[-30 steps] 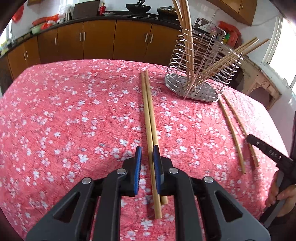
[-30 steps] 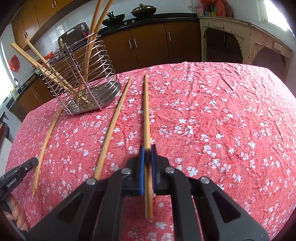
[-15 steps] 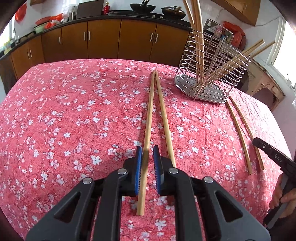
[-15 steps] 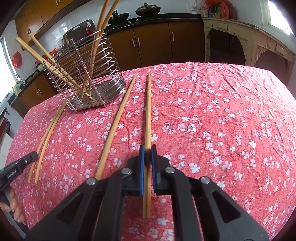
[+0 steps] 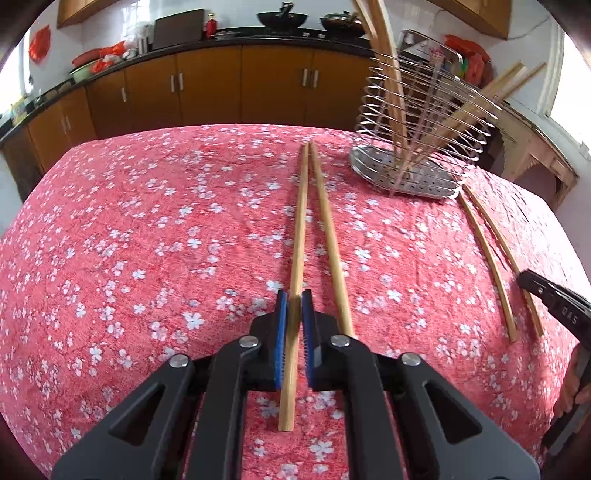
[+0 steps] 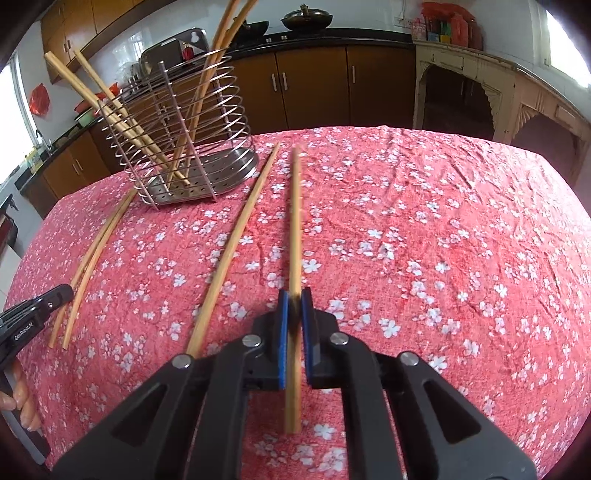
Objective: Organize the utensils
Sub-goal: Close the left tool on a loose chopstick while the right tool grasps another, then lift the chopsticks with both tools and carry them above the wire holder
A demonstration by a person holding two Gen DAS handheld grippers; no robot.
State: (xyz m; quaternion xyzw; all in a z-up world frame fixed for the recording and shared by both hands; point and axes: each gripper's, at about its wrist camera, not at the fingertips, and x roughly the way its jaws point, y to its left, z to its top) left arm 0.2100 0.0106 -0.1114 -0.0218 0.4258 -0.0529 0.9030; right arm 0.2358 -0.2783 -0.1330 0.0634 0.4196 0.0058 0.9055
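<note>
now both tongs, left tongs [image 5: 291, 308] and right tongs [image 6: 294, 306], pinch one chopstick [image 5: 300, 229] each.

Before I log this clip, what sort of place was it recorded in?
Most likely a home kitchen: brown cabinets under a dark counter, woks on the stove behind, and a table with a flowered red cloth holding a wire chopstick rack.

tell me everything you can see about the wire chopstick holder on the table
The wire holder is a shiny metal basket of stacked horizontal wire loops on upright rods, with a perforated steel tray as its base. It stands upright on the red floral tablecloth at the table's far side. Several wooden chopsticks lean inside it, their ends sticking out above the rim. Neither gripper touches it; loose chopsticks lie on the cloth near its base.
</note>
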